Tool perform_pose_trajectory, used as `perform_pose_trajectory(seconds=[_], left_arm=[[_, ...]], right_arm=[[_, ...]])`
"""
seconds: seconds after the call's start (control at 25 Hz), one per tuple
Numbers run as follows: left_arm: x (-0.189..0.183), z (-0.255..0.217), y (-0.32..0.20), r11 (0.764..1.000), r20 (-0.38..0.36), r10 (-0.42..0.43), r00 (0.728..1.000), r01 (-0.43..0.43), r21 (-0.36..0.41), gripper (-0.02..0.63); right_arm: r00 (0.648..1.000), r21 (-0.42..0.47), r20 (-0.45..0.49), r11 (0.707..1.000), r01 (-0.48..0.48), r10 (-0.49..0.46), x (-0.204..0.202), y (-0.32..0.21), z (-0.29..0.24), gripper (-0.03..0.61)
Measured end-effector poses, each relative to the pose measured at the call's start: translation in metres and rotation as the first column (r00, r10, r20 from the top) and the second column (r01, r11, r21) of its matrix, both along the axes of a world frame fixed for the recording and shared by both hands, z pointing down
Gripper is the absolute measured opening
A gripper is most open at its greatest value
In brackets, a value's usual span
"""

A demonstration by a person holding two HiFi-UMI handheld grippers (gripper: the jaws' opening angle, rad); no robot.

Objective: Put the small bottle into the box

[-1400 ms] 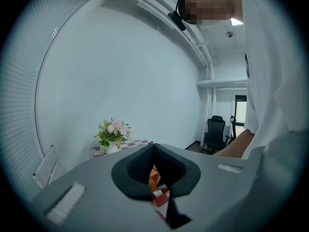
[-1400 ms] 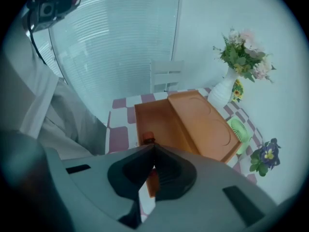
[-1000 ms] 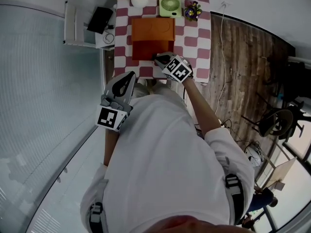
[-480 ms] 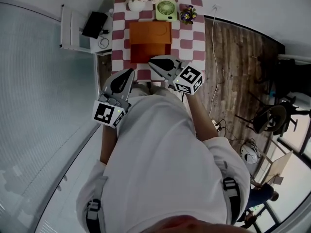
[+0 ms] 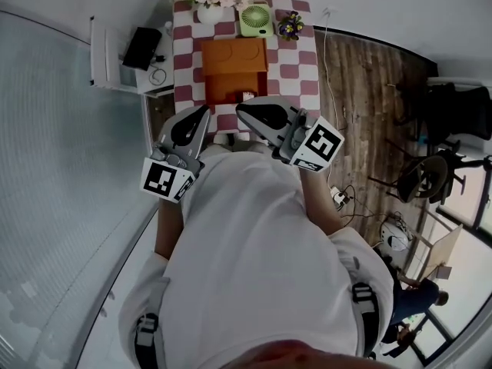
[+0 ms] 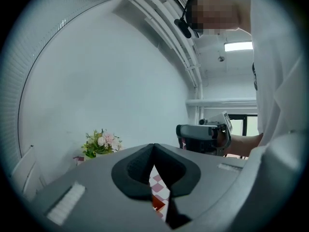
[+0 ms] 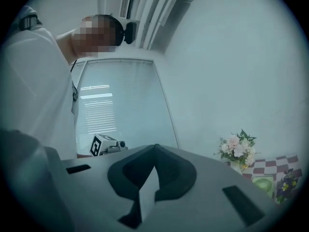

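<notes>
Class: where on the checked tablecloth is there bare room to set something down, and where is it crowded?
Bare strips of red-and-white checked cloth flank the orange box, wider on the right. Crowded: the far end, with white flower vase, green fan and small purple-flowered pot.

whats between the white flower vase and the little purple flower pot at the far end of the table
A green fan stands between the flower vase and the purple flower pot; the head view shows it.

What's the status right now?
Left hand-held gripper, right hand-held gripper: shut, empty. Box on checkered table; bottle not discernible. Nothing blocking box.
</notes>
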State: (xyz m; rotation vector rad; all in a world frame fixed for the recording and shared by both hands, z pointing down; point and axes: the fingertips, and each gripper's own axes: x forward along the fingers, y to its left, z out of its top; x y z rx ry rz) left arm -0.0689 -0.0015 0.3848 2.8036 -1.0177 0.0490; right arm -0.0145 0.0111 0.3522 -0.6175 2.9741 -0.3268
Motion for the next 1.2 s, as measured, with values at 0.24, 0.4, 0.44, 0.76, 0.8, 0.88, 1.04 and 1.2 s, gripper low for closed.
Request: perform_pose_trajectory(seconds=[0.24, 0.4, 0.44, 0.76, 0.8, 0.88, 1.04, 1.2], left_arm=[[-0.007, 0.002, 0.0, 1.0, -0.023, 0.027, 0.999, -0.027, -0.012, 0.002], [-0.009, 0.001, -0.001, 0.999, -0.035, 0.041, 0.999, -0.042, -0.007, 0.002], [-0.009, 0.0, -0.002, 0.999, -0.037, 0.045, 0.998, -0.045, -0.004, 0.002], [-0.014, -0.001, 0.007, 0.998, -0.05, 0.068, 0.996, -0.069, -0.009, 0.002], [-0.015, 0.0, 0.008, 0.997, -0.048, 0.07, 0.996, -0.071, -0.012, 0.002], [-0.017, 0.002, 0.01, 0.997, -0.048, 0.074, 0.996, -0.075, -0.016, 0.002], [-0.019, 0.006, 0.014, 0.996, -0.048, 0.089, 0.995, -0.09, -0.018, 0.002], [-0.023, 0.009, 0.018, 0.995, -0.039, 0.1, 0.994, -0.101, -0.019, 0.002]], right_arm=[[0.994, 0.07, -0.067, 0.994, -0.084, 0.088, -0.008, 0.001, -0.014, -0.002], [0.99, 0.075, -0.078, 0.991, -0.109, 0.115, -0.01, 0.003, -0.014, -0.002], [0.989, 0.075, -0.088, 0.991, -0.11, 0.117, -0.011, 0.003, -0.012, -0.002], [0.988, 0.063, -0.081, 0.99, -0.124, 0.129, -0.015, 0.005, -0.011, -0.002], [0.988, 0.063, -0.082, 0.99, -0.124, 0.129, -0.016, 0.006, -0.011, -0.002], [0.988, 0.067, -0.082, 0.99, -0.123, 0.128, -0.018, 0.008, -0.013, -0.002], [0.988, 0.07, -0.081, 0.99, -0.126, 0.132, -0.022, 0.012, -0.014, -0.002], [0.987, 0.065, -0.084, 0.989, -0.132, 0.137, -0.025, 0.018, -0.012, -0.002]])
